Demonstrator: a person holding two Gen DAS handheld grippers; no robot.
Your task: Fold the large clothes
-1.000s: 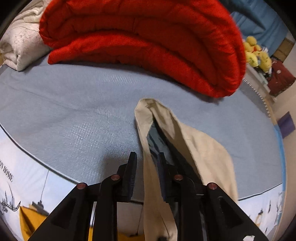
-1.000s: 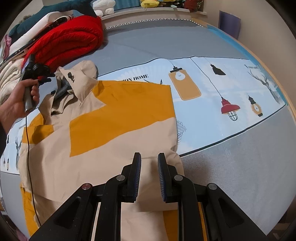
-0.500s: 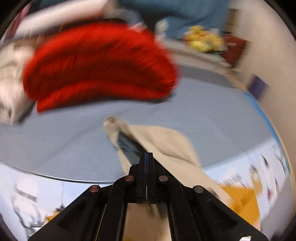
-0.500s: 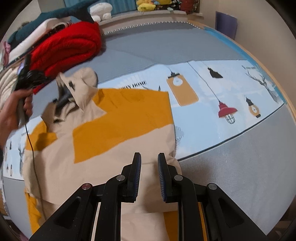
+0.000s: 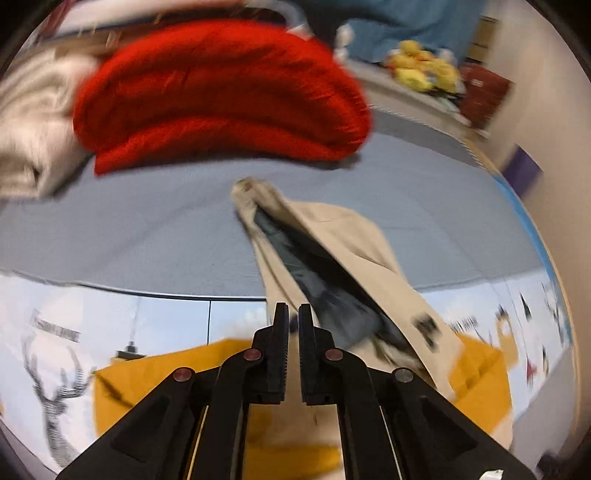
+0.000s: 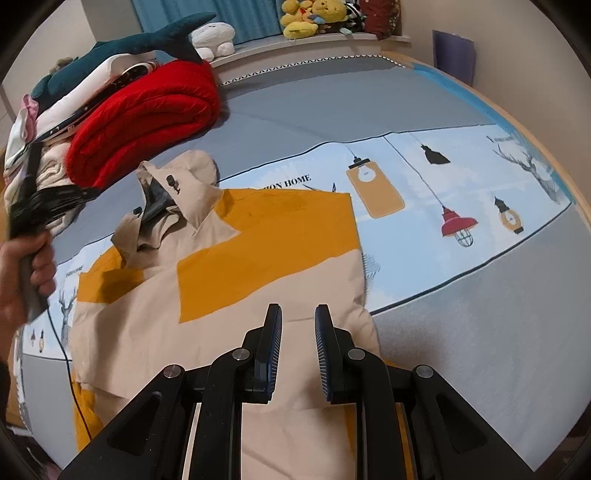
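A beige and mustard hooded jacket (image 6: 258, 240) lies spread on the bed. Its hood (image 6: 192, 173) is rumpled at the far left, showing a dark grey lining (image 5: 325, 291). My left gripper (image 5: 293, 306) hangs above the jacket's shoulder, short of the hood, jaws almost together with nothing between them. In the right wrist view a hand (image 6: 33, 266) holds it at the left edge, clear of the cloth. My right gripper (image 6: 298, 308) hovers open over the beige lower part of the jacket and grips nothing.
A folded red blanket (image 6: 147, 110) and a pile of pale bedding (image 5: 33, 122) sit just beyond the hood. Soft toys (image 6: 314, 14) line a ledge at the back. The printed bed sheet (image 6: 461, 177) stretches to the right, with a wall behind it.
The left gripper, open around the hood's edge a second ago, closed, then lifted and drew back from the hood, which shifted and settled. The right gripper rose slightly.
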